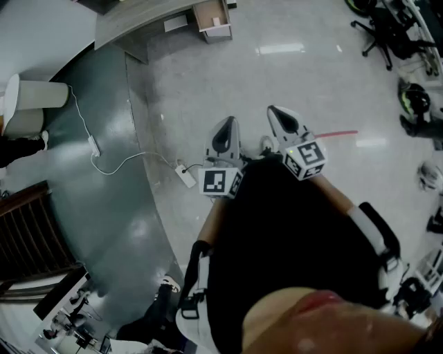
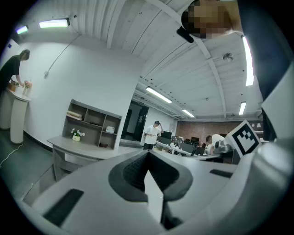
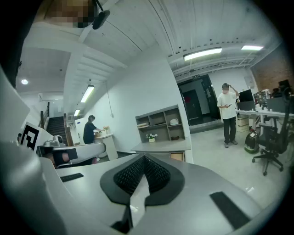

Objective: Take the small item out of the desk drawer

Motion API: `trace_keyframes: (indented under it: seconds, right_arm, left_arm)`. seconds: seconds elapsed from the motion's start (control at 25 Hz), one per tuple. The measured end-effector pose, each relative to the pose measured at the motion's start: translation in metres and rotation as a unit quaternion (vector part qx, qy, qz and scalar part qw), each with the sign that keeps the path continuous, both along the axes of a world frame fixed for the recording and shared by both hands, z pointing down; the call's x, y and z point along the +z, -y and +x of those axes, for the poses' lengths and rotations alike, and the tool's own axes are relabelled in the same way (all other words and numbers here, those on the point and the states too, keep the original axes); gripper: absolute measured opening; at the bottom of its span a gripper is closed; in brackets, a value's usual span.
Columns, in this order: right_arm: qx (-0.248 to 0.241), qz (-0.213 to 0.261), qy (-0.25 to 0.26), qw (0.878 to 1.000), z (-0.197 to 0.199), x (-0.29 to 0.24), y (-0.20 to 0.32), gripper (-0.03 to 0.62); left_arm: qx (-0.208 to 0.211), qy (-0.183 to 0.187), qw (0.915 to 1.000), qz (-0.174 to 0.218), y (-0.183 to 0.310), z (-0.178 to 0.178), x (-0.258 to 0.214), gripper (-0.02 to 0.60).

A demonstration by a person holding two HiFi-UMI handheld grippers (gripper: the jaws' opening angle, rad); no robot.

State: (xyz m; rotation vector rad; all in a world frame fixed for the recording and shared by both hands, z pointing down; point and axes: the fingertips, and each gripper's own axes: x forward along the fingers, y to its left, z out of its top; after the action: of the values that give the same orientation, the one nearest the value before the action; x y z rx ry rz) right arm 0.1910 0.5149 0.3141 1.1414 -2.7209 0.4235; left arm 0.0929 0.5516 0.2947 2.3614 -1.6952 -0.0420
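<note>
The grey desk (image 1: 142, 17) stands far off at the top of the head view, with an open wooden drawer (image 1: 212, 19) under its right end. What lies in the drawer is too small to make out. I hold both grippers close to my body, pointing forward above the floor. My left gripper (image 1: 227, 128) is shut with nothing between its ribbed pads (image 2: 133, 170). My right gripper (image 1: 280, 116) is likewise shut and empty. The right gripper view shows the desk (image 3: 161, 147), a shelf unit on it and the drawer front (image 3: 177, 157) below.
A white power strip (image 1: 185, 175) and its cable lie on the floor ahead of me. A white pedestal (image 1: 31, 97) stands at the left with a person (image 3: 90, 130) at it. Another person (image 3: 227, 114) stands right of the desk. Office chairs (image 1: 384, 28) are at the right, stairs (image 1: 28, 238) at the left.
</note>
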Motion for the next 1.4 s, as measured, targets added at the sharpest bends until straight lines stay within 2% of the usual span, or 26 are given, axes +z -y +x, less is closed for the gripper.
trace_keyframes:
  seconds: [0.16, 0.28, 0.68, 1.04, 1.4]
  right_arm:
    - [0.000, 0.001, 0.000, 1.000, 0.000, -0.001, 0.000, -0.003]
    - [-0.003, -0.001, -0.001, 1.000, -0.001, 0.000, -0.001, -0.003]
    - [0.005, -0.003, 0.012, 1.000, -0.005, -0.005, -0.002, -0.002]
    - [0.019, 0.002, 0.008, 1.000, -0.022, -0.002, -0.008, -0.002]
    - [0.036, 0.007, -0.005, 0.999, -0.051, 0.006, -0.018, -0.002]
  left_arm:
    - [-0.008, -0.023, 0.9997, -0.001, 0.002, 0.001, -0.007, -0.005]
    - [-0.002, -0.011, 0.9999, 0.001, 0.000, 0.001, -0.004, -0.005]
    - [0.003, -0.002, 1.0000, 0.007, -0.005, -0.005, -0.002, -0.005]
    - [-0.001, -0.020, 0.9998, -0.001, -0.011, -0.030, 0.001, -0.005]
    - [0.025, -0.015, 0.9996, 0.001, -0.018, -0.060, 0.014, -0.005]
